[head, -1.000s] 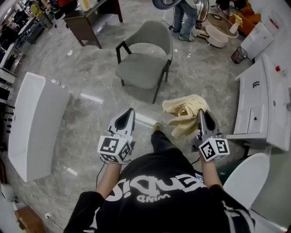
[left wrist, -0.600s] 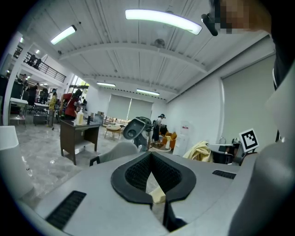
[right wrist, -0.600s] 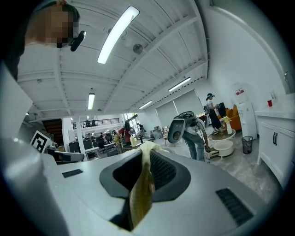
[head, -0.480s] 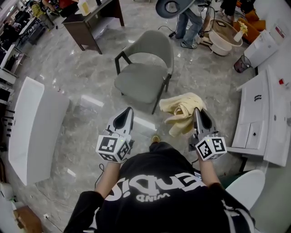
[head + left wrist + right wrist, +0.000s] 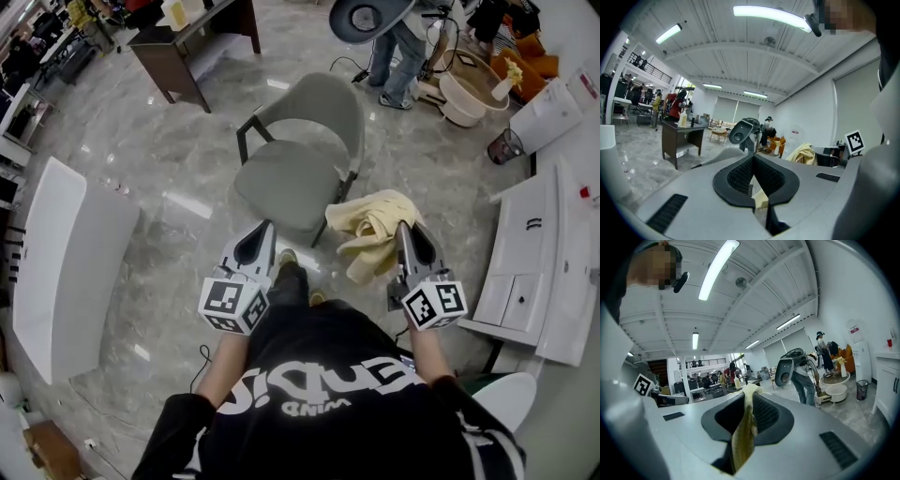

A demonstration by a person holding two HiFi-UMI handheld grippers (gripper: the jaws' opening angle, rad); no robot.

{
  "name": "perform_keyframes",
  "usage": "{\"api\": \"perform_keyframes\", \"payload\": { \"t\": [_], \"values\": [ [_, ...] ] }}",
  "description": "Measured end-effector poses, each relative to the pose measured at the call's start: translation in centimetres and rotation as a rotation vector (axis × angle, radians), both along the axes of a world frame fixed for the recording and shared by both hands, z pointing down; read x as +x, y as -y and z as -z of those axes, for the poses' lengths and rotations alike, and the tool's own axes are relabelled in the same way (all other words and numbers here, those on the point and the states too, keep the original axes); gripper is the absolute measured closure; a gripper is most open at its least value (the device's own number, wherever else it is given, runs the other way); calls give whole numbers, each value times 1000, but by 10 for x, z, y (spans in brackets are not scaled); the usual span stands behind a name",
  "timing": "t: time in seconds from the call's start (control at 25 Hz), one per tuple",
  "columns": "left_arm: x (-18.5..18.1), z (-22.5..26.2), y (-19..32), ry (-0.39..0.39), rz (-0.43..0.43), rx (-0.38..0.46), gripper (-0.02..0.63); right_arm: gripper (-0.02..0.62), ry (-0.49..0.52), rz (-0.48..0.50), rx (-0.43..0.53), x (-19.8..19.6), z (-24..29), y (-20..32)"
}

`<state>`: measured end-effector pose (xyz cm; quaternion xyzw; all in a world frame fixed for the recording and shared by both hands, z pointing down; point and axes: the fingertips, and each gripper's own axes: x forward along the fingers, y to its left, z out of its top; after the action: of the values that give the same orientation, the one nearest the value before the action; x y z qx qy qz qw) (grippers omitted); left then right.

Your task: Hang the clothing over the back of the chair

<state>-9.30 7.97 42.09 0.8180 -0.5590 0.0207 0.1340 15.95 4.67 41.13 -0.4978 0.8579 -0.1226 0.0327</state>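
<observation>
Clothing (image 5: 373,220) clamped in right gripper (image 5: 402,228), bunched ahead at 12 o'clock. Chair (image 5: 281,183) at 11 o'clock from it, backrest (image 5: 330,94) on far side, beyond seat. Left gripper (image 5: 267,228) fingers together, empty, farther from backrest.

The clothing (image 5: 373,223) pinched in my right claw (image 5: 748,394) reads as soft, matt cloth. Ahead of the claw, the chair (image 5: 305,141) looks matt-upholstered and the floor (image 5: 159,159) is glossy polished stone.
</observation>
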Motion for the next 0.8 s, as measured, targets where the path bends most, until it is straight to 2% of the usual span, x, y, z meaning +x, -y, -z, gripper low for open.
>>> {"api": "perform_keyframes", "payload": {
  "t": [0.56,0.8],
  "values": [
    [-30,-11,161,-1,-117,-28,591,539,3,-95,11,-38,12,128],
    [-36,-8,224,-1,-192,-31,591,540,12,-136,17,-55,17,177]
  ]
}}
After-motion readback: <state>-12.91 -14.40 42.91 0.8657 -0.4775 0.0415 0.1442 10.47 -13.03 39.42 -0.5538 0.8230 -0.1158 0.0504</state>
